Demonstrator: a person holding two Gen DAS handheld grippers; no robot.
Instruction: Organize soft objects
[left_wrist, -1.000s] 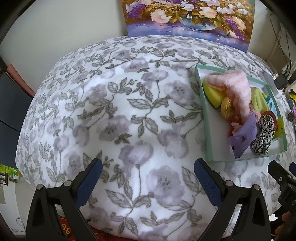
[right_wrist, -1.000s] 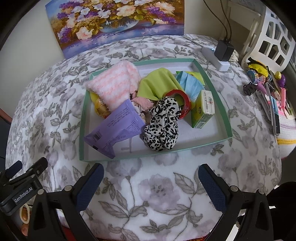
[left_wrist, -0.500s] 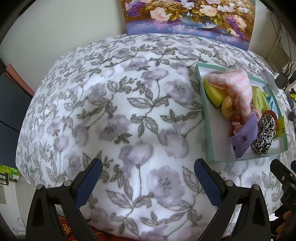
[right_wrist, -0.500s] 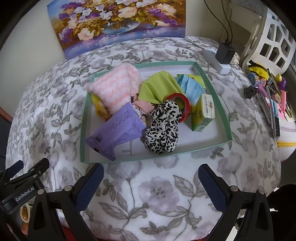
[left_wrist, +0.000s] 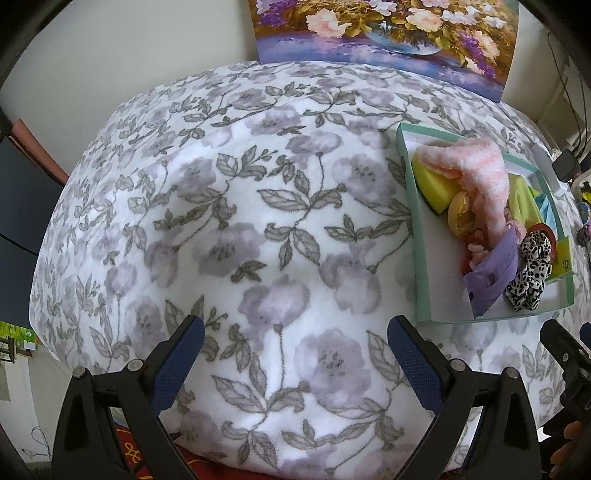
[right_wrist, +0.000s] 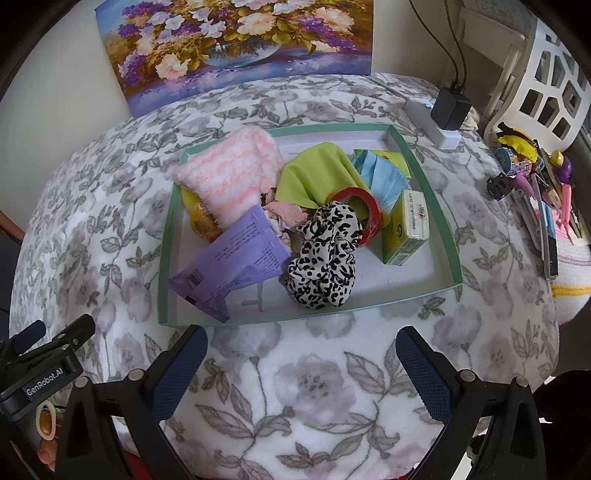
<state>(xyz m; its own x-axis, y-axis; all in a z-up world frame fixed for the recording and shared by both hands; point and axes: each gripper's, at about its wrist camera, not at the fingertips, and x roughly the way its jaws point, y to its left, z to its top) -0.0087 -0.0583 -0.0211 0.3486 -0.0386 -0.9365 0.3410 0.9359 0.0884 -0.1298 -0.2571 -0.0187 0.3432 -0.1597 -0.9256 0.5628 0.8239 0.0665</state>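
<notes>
Soft things: a heap in the green tray (right_wrist: 424, 177), just ahead of the right gripper (right_wrist: 301, 365) and well off to the right of the left gripper (left_wrist: 295, 354).
Right gripper: jaws wide, holding nothing, above the floral blanket (right_wrist: 314, 387) short of the tray's near rim.
Left gripper: jaws wide, empty, facing bare blanket.
Risk, tangle: the spotted scrunchie (right_wrist: 325, 258) lies nearest the right gripper and touches the red ring (right_wrist: 364, 214) and the purple packet (right_wrist: 236, 258); lifting it may drag either one along.
Risk, slide: the tray sits on plush, yielding fabric, so a downward push on its near rim could tip or shift it.
Risk, wrong pick: the green box (right_wrist: 404, 232) and a gold round thing (right_wrist: 203, 221) look rigid and probably do not belong with the soft lot.
Risk, thin cloth: the lime cloth (right_wrist: 317, 173) and blue cloth (right_wrist: 380, 177) lie flat and folded, so the fingers could close on several layers or miss.
Textures: the pink striped cloth (right_wrist: 229, 173) is fuzzy and thick; the scrunchie is ruffled and springy; the packet is glossy and crinkled.
Hidden: what lies under the pink cloth cannot be told fully.
</notes>
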